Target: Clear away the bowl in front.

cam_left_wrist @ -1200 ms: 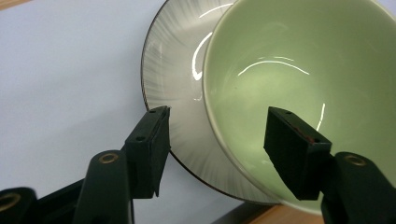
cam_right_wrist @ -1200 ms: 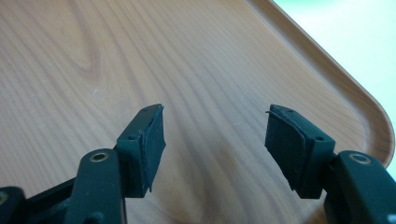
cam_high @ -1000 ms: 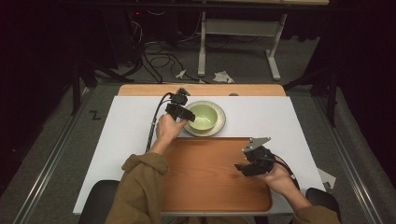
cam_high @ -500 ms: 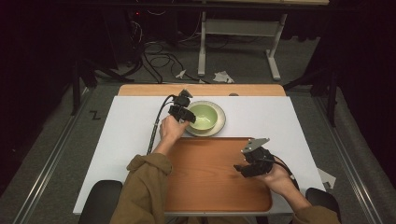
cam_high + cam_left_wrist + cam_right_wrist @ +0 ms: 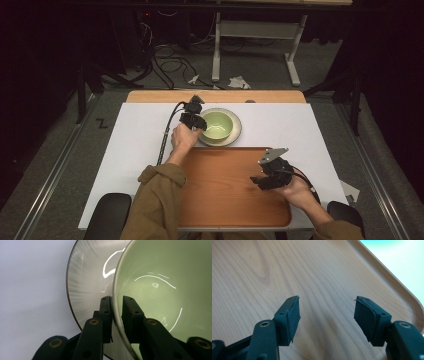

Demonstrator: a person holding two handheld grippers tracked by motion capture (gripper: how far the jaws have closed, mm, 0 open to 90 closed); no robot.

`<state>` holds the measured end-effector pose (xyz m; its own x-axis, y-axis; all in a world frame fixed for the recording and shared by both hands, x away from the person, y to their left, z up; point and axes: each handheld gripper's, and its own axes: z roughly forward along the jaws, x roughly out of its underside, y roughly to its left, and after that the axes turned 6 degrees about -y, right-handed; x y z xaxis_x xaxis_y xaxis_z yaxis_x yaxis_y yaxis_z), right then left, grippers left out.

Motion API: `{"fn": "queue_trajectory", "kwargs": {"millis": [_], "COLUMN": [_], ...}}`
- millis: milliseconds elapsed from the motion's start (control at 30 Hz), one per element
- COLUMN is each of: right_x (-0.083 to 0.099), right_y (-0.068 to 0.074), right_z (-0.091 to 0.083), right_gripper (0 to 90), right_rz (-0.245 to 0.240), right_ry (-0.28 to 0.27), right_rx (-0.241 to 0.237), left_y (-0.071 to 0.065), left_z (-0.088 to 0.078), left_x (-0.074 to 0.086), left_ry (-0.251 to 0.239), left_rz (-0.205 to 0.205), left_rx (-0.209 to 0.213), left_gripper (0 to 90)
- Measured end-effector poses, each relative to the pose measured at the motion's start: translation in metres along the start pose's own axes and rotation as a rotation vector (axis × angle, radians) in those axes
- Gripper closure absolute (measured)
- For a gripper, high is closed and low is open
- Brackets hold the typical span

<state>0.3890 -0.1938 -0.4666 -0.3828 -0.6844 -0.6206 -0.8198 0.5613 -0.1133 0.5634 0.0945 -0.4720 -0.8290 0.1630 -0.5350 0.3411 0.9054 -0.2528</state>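
Left gripper view shows the left hand-held gripper point(image 5: 116, 308) with its jaws just closed on the rim of the green bowl point(image 5: 165, 290), one pad inside the wall and one outside. The bowl stands on a grey plate point(image 5: 87, 285), which lies on the white tabletop point(image 5: 135, 130) just beyond the wooden tray point(image 5: 225, 185). The grip looks thin, so I think it is good to check that both pads press flat on the rim before lifting. Lift slowly and straight up, so the plate is not dragged and the bowl does not tilt out of the jaws. The right hand-held gripper point(image 5: 327, 315) hangs wide open over the tray and holds nothing; it can steady the plate if needed.
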Motion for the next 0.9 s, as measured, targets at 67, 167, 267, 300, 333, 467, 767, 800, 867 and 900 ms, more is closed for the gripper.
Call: {"fn": "queue_trajectory", "kwargs": {"millis": [67, 167, 267, 300, 333, 467, 767, 800, 867, 900], "right_x": [0.000, 0.001, 0.001, 0.001, 0.001, 0.001, 0.001, 0.001, 0.001, 0.002], "right_y": [0.000, -0.001, -0.002, -0.002, -0.001, -0.001, -0.001, -0.001, -0.001, -0.002], "right_z": [0.000, 0.000, -0.001, -0.001, 0.000, 0.000, 0.001, 0.001, 0.001, 0.001], "right_gripper": [37.5, 37.4, 37.3, 37.3, 37.3, 37.2, 37.2, 37.2, 37.1, 37.1], "right_rz": [0.002, 0.003, 0.006, 0.007, 0.002, -0.002, -0.002, -0.001, 0.004, 0.006], "right_ry": [0.003, 0.004, -0.002, 0.000, 0.003, 0.004, 0.013, 0.013, 0.008, 0.010], "right_rx": [0.000, -0.002, -0.001, -0.001, -0.004, -0.002, -0.005, -0.006, -0.005, -0.006], "left_y": [0.001, 0.002, 0.000, -0.001, -0.001, -0.002, -0.005, -0.005, -0.005, -0.005], "left_z": [0.000, 0.000, 0.000, 0.000, -0.001, -0.003, -0.020, -0.023, -0.029, -0.032], "left_x": [-0.001, -0.002, -0.003, -0.003, -0.002, -0.003, -0.006, -0.006, -0.006, -0.006], "left_ry": [-0.005, -0.026, -0.033, -0.032, -0.032, -0.052, -0.101, -0.102, -0.105, -0.106], "left_rz": [-0.016, -0.044, -0.047, -0.046, -0.047, -0.046, -0.021, -0.014, -0.002, 0.004], "left_rx": [0.009, 0.022, 0.041, 0.041, 0.049, 0.061, 0.104, 0.105, 0.102, 0.102], "left_gripper": [78.9, 82.3, 82.9, 83.1, 83.1, 82.8, 82.6, 82.6, 82.6, 82.6]}}
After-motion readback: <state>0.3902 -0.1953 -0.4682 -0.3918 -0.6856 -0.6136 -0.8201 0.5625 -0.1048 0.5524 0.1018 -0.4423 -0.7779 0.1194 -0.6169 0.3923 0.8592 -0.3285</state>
